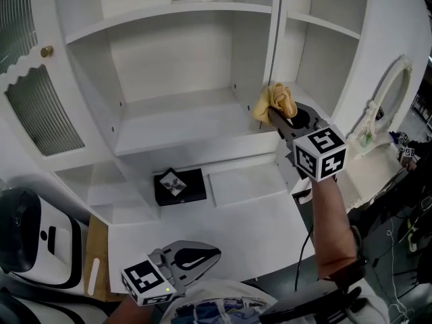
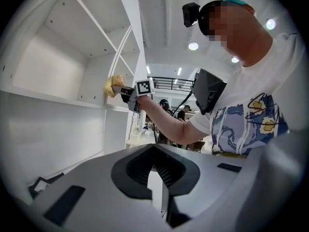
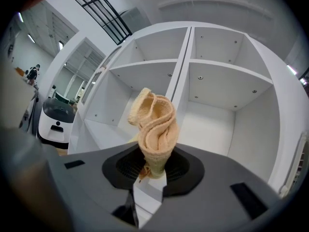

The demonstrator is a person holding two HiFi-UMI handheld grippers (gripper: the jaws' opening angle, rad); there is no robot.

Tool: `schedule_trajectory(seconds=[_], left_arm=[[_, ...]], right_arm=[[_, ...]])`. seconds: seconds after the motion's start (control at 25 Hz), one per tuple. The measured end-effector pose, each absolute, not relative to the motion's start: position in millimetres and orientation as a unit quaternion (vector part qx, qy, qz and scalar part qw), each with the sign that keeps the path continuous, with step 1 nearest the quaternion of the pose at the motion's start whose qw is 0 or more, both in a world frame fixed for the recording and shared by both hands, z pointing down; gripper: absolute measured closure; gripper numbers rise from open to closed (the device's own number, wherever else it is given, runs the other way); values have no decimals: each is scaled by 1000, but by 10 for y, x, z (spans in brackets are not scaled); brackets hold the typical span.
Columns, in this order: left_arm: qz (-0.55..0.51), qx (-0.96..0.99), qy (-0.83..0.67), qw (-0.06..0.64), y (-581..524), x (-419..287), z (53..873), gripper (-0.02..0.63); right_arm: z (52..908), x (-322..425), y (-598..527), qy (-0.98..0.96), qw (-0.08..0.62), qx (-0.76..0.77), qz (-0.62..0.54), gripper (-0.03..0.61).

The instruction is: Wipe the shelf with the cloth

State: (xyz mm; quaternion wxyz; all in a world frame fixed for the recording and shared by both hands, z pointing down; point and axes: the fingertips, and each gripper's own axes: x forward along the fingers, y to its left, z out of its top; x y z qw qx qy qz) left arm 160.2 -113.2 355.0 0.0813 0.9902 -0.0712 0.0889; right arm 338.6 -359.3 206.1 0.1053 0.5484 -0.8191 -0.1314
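Observation:
My right gripper (image 1: 278, 119) is shut on a bunched yellow cloth (image 1: 275, 101). It holds the cloth at the right end of the white middle shelf (image 1: 182, 123), next to the upright divider (image 1: 273, 39); whether the cloth touches the shelf I cannot tell. In the right gripper view the cloth (image 3: 154, 129) stands up out of the shut right gripper (image 3: 152, 170), in front of the open compartments. My left gripper (image 1: 202, 255) hangs low near the person's body, shut, with nothing in it. From the left gripper (image 2: 157, 187) view the cloth (image 2: 114, 85) shows far off at the shelf edge.
A black box (image 1: 179, 186) lies on the lower white counter (image 1: 250, 214). A ribbed glass cabinet door (image 1: 34, 100) stands open at left. A white and black machine (image 1: 27, 241) sits low left. A white ornate frame (image 1: 388, 96) stands at right.

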Motion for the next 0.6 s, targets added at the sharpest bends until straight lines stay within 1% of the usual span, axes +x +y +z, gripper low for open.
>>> schedule_trajectory(seconds=[0.6], left_arm=[[80,992,-53,77,-1057,1464,3433,601]], right_arm=[[1050,3385,-3580,-804,51,563,-185,468]])
